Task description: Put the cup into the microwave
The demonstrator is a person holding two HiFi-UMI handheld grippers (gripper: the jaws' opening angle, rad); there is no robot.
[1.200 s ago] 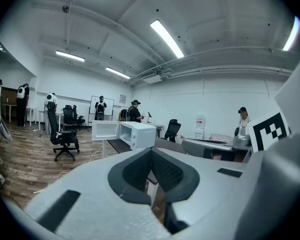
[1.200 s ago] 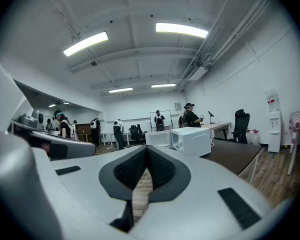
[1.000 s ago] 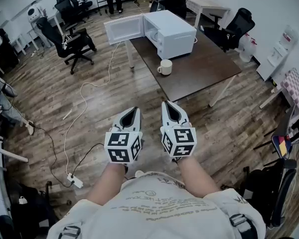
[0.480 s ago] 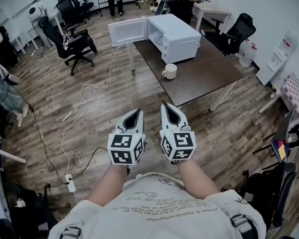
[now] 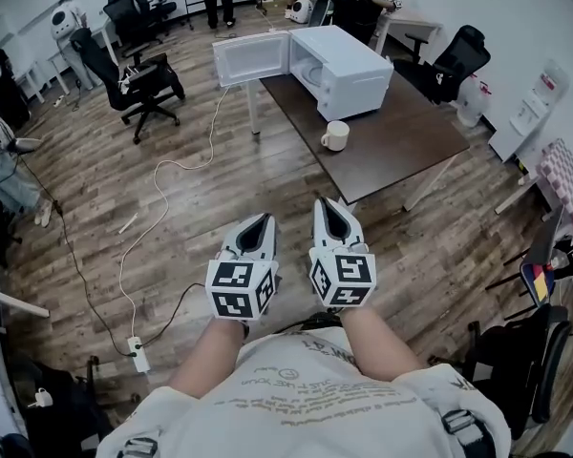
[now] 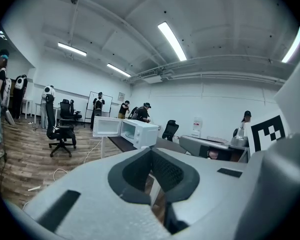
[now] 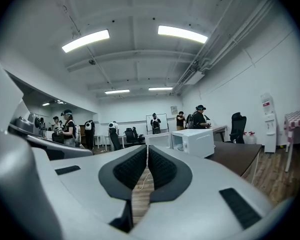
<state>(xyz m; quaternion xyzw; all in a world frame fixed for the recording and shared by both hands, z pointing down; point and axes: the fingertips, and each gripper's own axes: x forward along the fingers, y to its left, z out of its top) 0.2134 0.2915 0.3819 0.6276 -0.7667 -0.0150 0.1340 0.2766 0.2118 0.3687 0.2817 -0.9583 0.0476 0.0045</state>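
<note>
A white cup [image 5: 336, 135] stands on the dark brown table [image 5: 401, 132], just in front of the white microwave [image 5: 342, 60]. The microwave's door [image 5: 251, 57] is swung open to the left. Both grippers are held side by side over the wooden floor, well short of the table. The left gripper [image 5: 259, 220] is shut with nothing in it, and so is the right gripper [image 5: 327, 205]. In the left gripper view the microwave [image 6: 139, 132] shows far beyond the shut left gripper [image 6: 151, 150]. The right gripper view has the microwave [image 7: 196, 141] to the right of the shut right gripper [image 7: 147, 148].
A white cable [image 5: 162, 175] runs across the floor to a power strip [image 5: 138, 354] at the left. Black office chairs [image 5: 138, 79] stand at the back left and another chair [image 5: 456, 53] beyond the table. People stand by the far wall.
The person has walked toward the table: cup and microwave sit a little nearer and further right in the head view. Both grippers stay shut, side by side.
</note>
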